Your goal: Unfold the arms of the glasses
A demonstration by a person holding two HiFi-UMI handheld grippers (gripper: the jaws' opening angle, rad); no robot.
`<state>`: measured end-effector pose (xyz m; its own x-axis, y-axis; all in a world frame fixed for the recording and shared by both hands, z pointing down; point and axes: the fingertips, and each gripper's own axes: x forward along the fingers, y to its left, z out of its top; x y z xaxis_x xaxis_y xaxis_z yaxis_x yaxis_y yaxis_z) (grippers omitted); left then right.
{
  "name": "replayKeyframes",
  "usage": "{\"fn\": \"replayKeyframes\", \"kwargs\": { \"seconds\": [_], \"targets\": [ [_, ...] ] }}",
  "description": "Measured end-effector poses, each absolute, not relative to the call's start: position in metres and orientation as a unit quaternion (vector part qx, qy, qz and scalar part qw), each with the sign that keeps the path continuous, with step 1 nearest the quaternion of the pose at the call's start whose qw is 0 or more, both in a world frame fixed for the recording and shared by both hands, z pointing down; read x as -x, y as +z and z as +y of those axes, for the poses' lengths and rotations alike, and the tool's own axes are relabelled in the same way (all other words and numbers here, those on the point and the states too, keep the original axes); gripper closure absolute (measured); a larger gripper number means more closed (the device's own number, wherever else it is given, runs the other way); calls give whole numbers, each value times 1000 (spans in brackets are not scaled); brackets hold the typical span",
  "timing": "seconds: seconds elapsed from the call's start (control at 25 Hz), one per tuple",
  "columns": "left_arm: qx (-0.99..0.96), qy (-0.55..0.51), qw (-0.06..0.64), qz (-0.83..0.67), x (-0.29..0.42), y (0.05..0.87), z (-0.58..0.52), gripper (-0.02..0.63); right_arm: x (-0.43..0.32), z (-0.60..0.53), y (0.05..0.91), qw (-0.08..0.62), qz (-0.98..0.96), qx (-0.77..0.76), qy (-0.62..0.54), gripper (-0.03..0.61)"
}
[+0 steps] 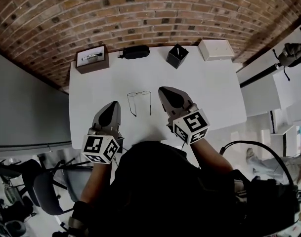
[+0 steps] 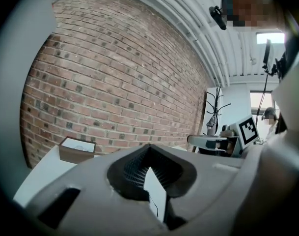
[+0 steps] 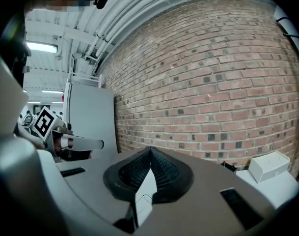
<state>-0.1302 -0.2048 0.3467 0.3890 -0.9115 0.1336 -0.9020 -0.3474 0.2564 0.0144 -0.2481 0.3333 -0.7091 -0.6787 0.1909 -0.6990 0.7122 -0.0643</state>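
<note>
Grey plastic comes first, closest to me: the left gripper [image 1: 113,106] has its jaws pressed together on nothing, and its own view shows the ribbed pads meeting at the tip. The right gripper [image 1: 163,91] is the same, jaws together and empty. Both hover above the near part of the white table [image 1: 204,88], well clear of its surface as far as I can judge, pointing roughly level toward the wall.

Between the two grippers, a little farther out, the glasses [image 1: 139,94] lie flat on the table. Neither gripper touches them. The front of the frame faces away from me and two thin arms run back toward me, one on each side, so I read both arms as already swung open (the wire is thin, so I would not swear to how fully each hinge is extended). On that reading the unfolding is done and nothing is left but to back off.

Along the far edge sit a brown box [image 1: 92,59], a black case [image 1: 135,52], a small black box [image 1: 177,56] and a white box [image 1: 216,49], all well apart from the glasses. Beyond them stands the brick wall [image 1: 155,14].
</note>
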Motion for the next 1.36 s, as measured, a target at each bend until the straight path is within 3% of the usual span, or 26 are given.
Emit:
{"fn": "replayKeyframes", "kwargs": {
  "seconds": [1.36],
  "targets": [
    [-799,-24,132,-586,139,323,-186,604,-33,-242,313,59,-905,-419,51,571]
  ]
}}
